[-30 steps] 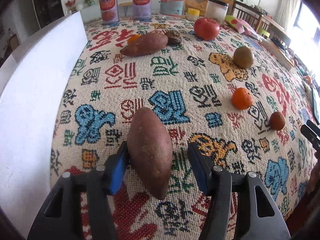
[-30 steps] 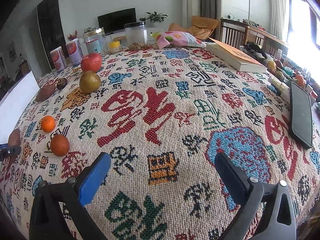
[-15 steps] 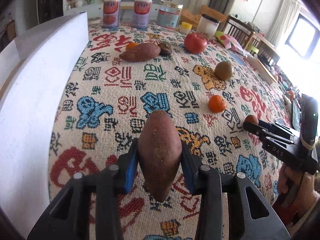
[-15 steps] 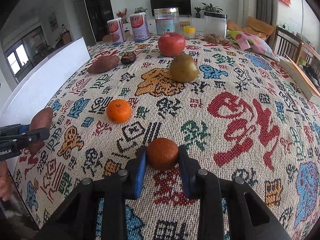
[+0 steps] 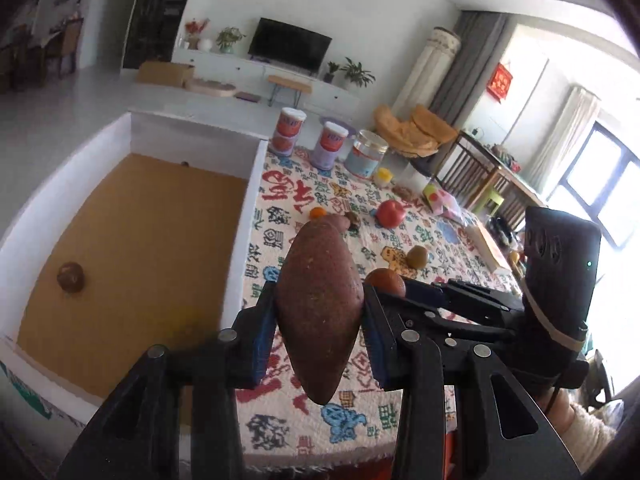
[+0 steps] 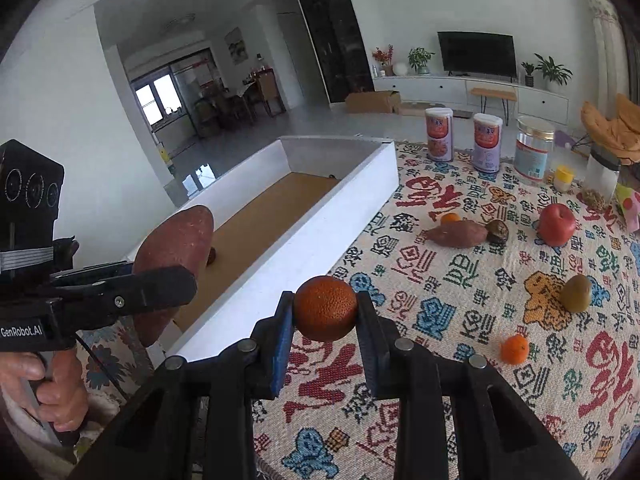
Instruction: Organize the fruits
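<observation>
My left gripper (image 5: 319, 320) is shut on a long reddish sweet potato (image 5: 320, 304) and holds it in the air beside the white box (image 5: 240, 216). It also shows at the left of the right wrist view (image 6: 172, 256). My right gripper (image 6: 325, 322) is shut on a dark orange round fruit (image 6: 325, 307), lifted above the cloth near the box's near wall (image 6: 304, 248). The box has a brown floor (image 5: 132, 264) with one small dark round fruit (image 5: 70, 277) in it.
On the patterned tablecloth (image 6: 460, 280) lie a second sweet potato (image 6: 456, 234), a red apple (image 6: 557, 224), a green-brown pear (image 6: 576, 293), a small orange (image 6: 514, 349) and a dark lump (image 6: 497, 231). Cans and jars (image 6: 486, 142) stand at the far edge.
Both grippers have lifted their fruit off the cloth and swung left toward the white box, whose inside now shows. The right gripper now sits close beside the left one.
</observation>
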Demonstrator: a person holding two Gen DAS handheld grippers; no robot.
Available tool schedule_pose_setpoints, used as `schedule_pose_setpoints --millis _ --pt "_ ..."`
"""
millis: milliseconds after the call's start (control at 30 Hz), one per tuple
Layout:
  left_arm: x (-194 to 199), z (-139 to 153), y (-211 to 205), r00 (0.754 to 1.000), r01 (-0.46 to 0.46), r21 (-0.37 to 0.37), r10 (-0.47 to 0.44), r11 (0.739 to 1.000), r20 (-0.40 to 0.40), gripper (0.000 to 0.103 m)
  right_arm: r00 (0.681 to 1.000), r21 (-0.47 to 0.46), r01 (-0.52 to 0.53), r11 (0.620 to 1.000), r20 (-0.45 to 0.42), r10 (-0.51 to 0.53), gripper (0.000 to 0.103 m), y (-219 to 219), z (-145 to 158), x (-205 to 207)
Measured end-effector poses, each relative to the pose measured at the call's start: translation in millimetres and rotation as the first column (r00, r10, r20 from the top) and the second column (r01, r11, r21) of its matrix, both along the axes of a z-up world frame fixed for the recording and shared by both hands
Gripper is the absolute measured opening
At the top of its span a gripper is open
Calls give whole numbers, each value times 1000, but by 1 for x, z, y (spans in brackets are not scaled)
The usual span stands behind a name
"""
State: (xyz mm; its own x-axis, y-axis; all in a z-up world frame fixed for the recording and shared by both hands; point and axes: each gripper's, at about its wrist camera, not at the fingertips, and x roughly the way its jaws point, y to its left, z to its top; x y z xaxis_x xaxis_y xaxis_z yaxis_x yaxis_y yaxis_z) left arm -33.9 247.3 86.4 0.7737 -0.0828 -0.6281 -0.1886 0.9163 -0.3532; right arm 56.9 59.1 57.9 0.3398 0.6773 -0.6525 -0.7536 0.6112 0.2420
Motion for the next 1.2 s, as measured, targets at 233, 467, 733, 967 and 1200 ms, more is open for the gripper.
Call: schedule_pose_setpoints --millis 233,467,733,967,1200 --pt "-10 -60 100 936 -303 47 306 952 -172 40 973 -69 -228 971 -48 225 30 133 -19 -40" --pt "-12 -102 118 887 -374 89 384 923 -256 41 960 -183 -280 942 -82 270 31 185 -52 -53" --pt "-4 -63 82 928 -357 93 364 930 -77 91 996 -71 -84 994 10 85 84 115 -25 -24" --pt "48 -49 -39 999 -33 85 35 996 -18 97 954 -94 281 955 131 -268 99 -44 -51 19" --pt "120 -112 -140 983 153 129 -137 980 -122 97 779 -269 626 732 181 -600 99 -223 -113 59"
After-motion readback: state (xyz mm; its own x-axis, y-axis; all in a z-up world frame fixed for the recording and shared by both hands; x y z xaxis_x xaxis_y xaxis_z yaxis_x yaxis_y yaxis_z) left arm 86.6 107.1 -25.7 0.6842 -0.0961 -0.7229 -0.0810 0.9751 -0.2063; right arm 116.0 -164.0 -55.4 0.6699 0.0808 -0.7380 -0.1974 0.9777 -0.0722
